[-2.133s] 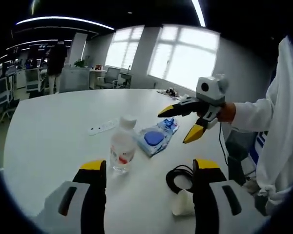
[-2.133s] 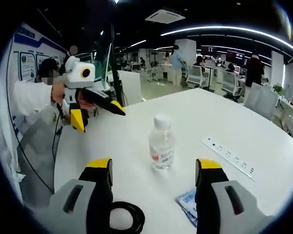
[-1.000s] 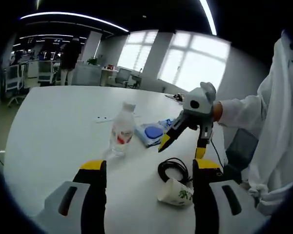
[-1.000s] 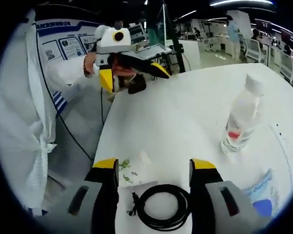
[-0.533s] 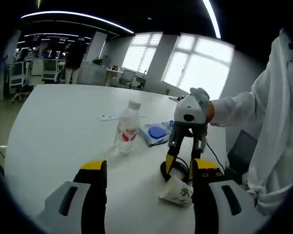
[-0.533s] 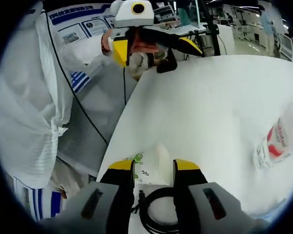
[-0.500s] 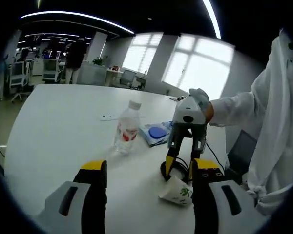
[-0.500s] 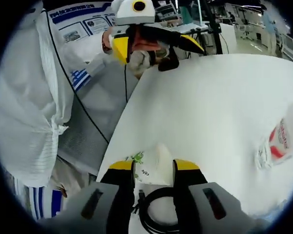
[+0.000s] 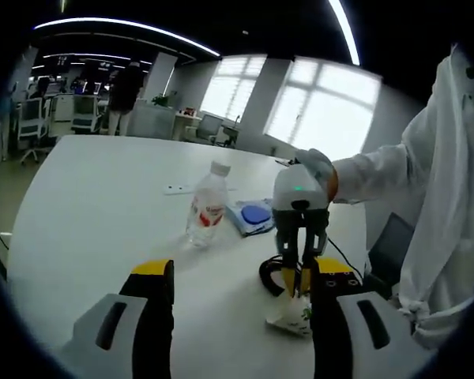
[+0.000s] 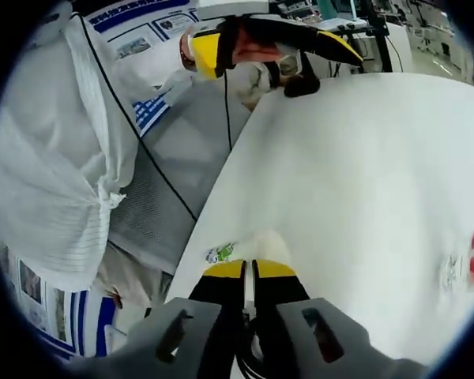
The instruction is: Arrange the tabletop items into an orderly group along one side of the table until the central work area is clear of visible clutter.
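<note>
A white paper cup (image 9: 291, 313) with green print lies on its side near the table's edge. My right gripper (image 9: 295, 286) points down at it, jaws pinched on the cup's wall. In the right gripper view the cup (image 10: 257, 244) sits just beyond my right gripper (image 10: 249, 271). A black cable coil (image 9: 275, 274) lies right behind the cup. Farther in stand a clear water bottle (image 9: 205, 212) with a red label and a blue wipes pack (image 9: 253, 217). My left gripper (image 9: 241, 270) hovers open short of the cup, and across the table my left gripper (image 10: 272, 46) stands wide apart.
The white table (image 9: 87, 205) stretches far to the left, with a white power strip (image 9: 172, 189) behind the bottle. A person in a white coat (image 9: 442, 197) stands at the near table edge (image 10: 205, 213). A black cord (image 10: 142, 154) hangs beside it.
My right gripper has swung down from above the bottle to the paper cup and closed on its wall. The left gripper stays open in much the same place.
</note>
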### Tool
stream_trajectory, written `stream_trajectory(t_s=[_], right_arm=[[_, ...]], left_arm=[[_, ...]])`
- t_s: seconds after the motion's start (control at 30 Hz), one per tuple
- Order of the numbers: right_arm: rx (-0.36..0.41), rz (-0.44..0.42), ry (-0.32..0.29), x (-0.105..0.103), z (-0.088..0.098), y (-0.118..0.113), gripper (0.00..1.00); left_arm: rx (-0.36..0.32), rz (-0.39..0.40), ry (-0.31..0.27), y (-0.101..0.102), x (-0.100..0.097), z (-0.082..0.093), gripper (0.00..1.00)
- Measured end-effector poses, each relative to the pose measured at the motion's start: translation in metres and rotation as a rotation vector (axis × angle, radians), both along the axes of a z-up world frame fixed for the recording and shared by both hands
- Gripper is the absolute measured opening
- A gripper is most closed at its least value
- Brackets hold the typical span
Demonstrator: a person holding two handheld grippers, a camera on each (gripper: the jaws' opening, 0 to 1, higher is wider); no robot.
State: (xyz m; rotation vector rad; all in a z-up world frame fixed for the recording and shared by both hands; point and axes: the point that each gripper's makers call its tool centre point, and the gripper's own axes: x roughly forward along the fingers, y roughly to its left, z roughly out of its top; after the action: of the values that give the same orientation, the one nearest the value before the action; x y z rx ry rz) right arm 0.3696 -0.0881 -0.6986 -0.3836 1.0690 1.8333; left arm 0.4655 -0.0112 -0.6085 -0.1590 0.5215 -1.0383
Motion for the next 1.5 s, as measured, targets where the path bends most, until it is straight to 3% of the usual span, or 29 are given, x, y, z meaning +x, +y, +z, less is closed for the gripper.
stream_trajectory(t_s=[0.37, 0.83, 1.1, 1.5], right_arm=[[0.02, 0.006, 0.001, -0.03, 0.019, -0.003, 0.0], [-0.02, 0.071, -0.112, -0.054, 0.023, -0.008, 0.0], [-0.008, 0.089, -0.12, -0.067, 0.03, -0.005, 0.0], [-0.009, 0.083, -0.16, -0.058, 0.034, -0.008, 0.0]], left_arm=[[-0.011, -0.017, -0.013, -0.009, -0.007, 0.006, 0.7], [-0.02, -0.019, -0.02, -0.011, -0.012, 0.01, 0.69], [-0.023, -0.029, -0.021, -0.013, -0.016, 0.011, 0.69], [-0.022, -0.038, -0.015, -0.016, -0.021, 0.008, 0.69]])
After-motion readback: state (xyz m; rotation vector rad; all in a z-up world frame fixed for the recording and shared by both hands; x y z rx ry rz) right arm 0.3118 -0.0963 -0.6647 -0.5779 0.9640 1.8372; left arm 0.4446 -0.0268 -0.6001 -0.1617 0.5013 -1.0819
